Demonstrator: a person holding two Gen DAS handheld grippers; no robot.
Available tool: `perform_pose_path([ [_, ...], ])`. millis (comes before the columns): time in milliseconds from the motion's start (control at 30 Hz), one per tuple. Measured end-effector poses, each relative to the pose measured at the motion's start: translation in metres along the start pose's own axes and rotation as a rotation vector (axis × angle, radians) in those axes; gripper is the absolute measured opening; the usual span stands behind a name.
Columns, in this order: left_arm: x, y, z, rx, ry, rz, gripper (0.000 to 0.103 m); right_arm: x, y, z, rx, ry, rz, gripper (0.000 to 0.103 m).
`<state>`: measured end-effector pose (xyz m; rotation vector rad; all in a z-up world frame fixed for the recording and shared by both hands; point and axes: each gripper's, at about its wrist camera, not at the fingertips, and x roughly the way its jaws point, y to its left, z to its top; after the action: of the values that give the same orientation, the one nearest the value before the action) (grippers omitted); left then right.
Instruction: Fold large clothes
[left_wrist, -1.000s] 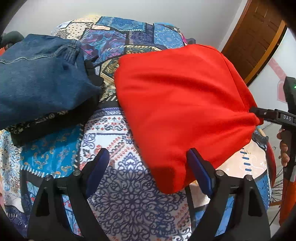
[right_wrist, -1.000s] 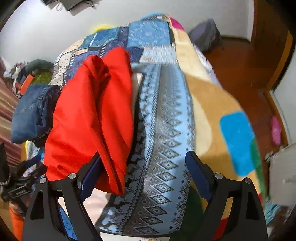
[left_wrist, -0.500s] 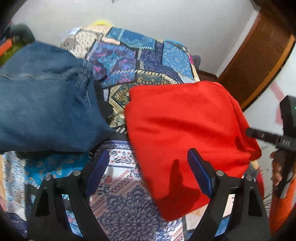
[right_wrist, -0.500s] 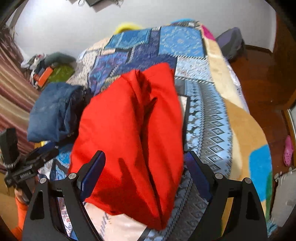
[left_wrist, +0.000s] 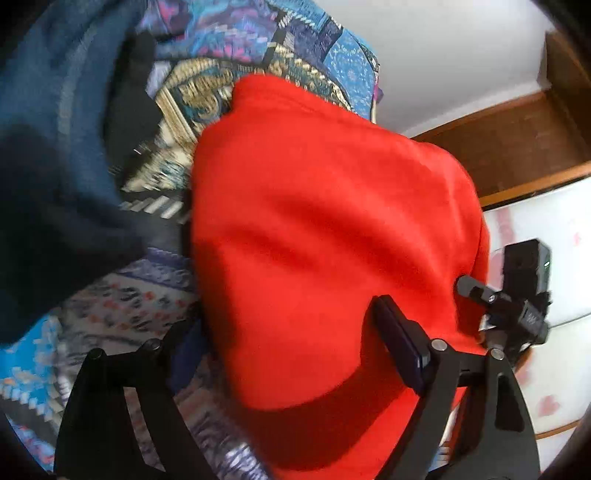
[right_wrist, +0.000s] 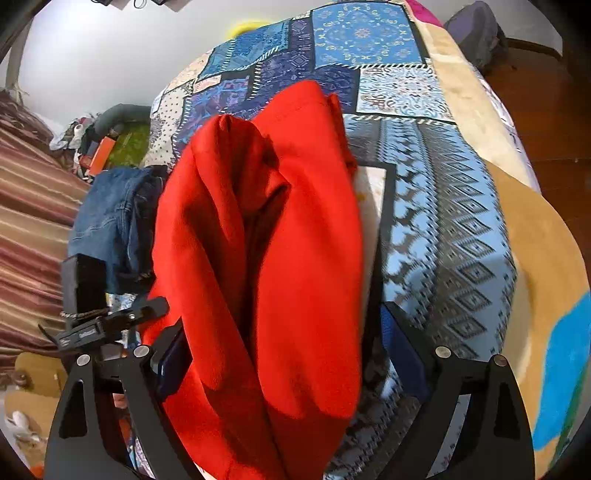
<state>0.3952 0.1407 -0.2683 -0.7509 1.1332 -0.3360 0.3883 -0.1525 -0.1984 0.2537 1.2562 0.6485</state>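
Folded red garment (right_wrist: 266, 258) is seen on the patterned bedspread (right_wrist: 454, 229), near its edge. Right gripper (right_wrist: 291, 354) jaws opening, garment between; left gripper (left_wrist: 295, 347) wide apart, straddling it. Denim (left_wrist: 44, 129) lies beyond.

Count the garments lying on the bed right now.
2. The red garment lies folded at the near edge of the patterned bedspread, between both grippers' open fingers. The blue denim garment sits to its left. Dark fabric under the denim may be another.
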Motion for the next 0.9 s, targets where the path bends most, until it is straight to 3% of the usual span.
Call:
perform_pose_path([
  [200,0.006,-0.008,0.002,0.012,-0.015,-0.015,0.086,0.002,0.002,0.007,0.015,-0.025,0.03,0.091],
  [267,0.003,-0.011,-0.002,0.026,-0.026,-0.015,0.081,0.001,0.001,0.006,0.035,-0.031,0.055,0.083],
  [333,-0.003,-0.013,-0.006,0.04,-0.037,-0.021,0.073,0.004,0.001,0.001,0.057,-0.011,0.097,0.056],
  [400,-0.009,-0.015,-0.011,0.043,-0.048,-0.031,0.067,0.009,0.0,-0.003,0.091,0.012,0.102,0.043],
  [500,-0.025,-0.016,-0.019,0.052,-0.06,-0.04,0.05,0.007,0.002,-0.01,0.12,0.015,0.115,0.027],
  [533,-0.032,-0.017,-0.022,0.058,-0.065,-0.046,0.041,0.004,0.003,-0.012,0.134,0.021,0.138,0.025],
  [633,-0.057,-0.028,-0.033,0.105,-0.083,-0.047,0.03,-0.01,0.015,-0.022,0.151,0.022,0.185,0.023],
  [900,-0.133,-0.065,-0.051,0.221,-0.194,-0.027,0.028,-0.049,0.075,-0.03,0.059,-0.052,0.153,0.023],
])
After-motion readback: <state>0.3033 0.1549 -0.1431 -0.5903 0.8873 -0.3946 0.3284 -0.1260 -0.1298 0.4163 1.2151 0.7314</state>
